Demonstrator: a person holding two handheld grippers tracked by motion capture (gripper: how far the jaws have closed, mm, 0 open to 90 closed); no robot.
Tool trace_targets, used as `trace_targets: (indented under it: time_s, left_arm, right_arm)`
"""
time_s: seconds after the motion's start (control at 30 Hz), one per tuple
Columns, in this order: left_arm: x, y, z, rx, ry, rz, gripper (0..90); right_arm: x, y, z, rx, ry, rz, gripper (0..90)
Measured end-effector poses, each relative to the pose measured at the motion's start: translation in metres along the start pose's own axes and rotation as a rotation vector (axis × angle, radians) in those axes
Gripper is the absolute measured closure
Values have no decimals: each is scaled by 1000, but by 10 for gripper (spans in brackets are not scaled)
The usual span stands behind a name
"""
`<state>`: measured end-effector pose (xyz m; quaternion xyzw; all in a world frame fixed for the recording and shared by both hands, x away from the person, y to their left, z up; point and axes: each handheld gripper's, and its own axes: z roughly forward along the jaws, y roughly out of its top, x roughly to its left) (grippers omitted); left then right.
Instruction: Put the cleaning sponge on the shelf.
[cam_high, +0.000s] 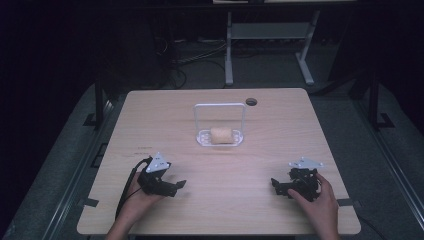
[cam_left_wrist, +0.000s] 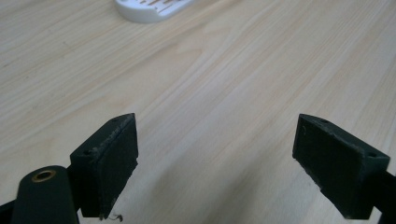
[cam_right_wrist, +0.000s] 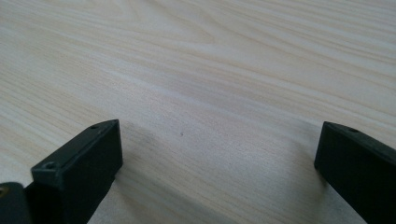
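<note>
One broad, pale wooden table (cam_high: 215, 200) carried the whole scene, its grain running clean under both cameras. Far of centre stood a white plastic rack with a tall wire hoop handle (cam_high: 220, 120), and a tan, rounded bread roll (cam_high: 223, 135) lay in its slotted base, touching the tray floor. In the left gripper view a curved edge of that white base (cam_left_wrist: 149, 9) peeked in at the far side. At the near left, the left hand (cam_high: 142, 200) held the black left gripper (cam_high: 177, 186) low over the wood, its grey three-cornered plate on top and a cable trailing back; its jaws stood wide apart, with bare table between them. At the near right, the right hand (cam_high: 320, 200) held the black right gripper (cam_high: 276, 186), jaws likewise spread wide with nothing gripped. Both grippers sat well apart from the roll, pointing inward toward each other.
</note>
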<state>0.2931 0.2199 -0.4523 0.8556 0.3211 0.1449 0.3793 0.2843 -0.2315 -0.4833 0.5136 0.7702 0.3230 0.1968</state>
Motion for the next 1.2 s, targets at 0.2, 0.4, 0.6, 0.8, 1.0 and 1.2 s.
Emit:
trace_targets:
  time_s: [0.2, 0.4, 0.6, 0.8, 1.0, 1.2]
  left_arm:
    - [2, -14, -6, 17, 7, -10, 139]
    - [5, -29, -11, 47, 17, -18, 139]
    - [7, -37, -10, 59, 25, -6, 135]
    - [10, -40, -11, 35, 0, 0, 135]
    - [10, -40, -11, 35, 1, 1, 134]
    - [10, -40, -11, 35, 0, 0, 134]
  right_arm:
    - [0, 0, 0, -1, 0, 3, 7]
    - [0, 0, 0, 0, 0, 4, 7]
    - [0, 0, 0, 0, 0, 4, 7]
    - [0, 0, 0, 0, 1, 4, 7]
    - [0, 0, 0, 0, 1, 4, 7]
    - [0, 0, 0, 0, 1, 4, 7]
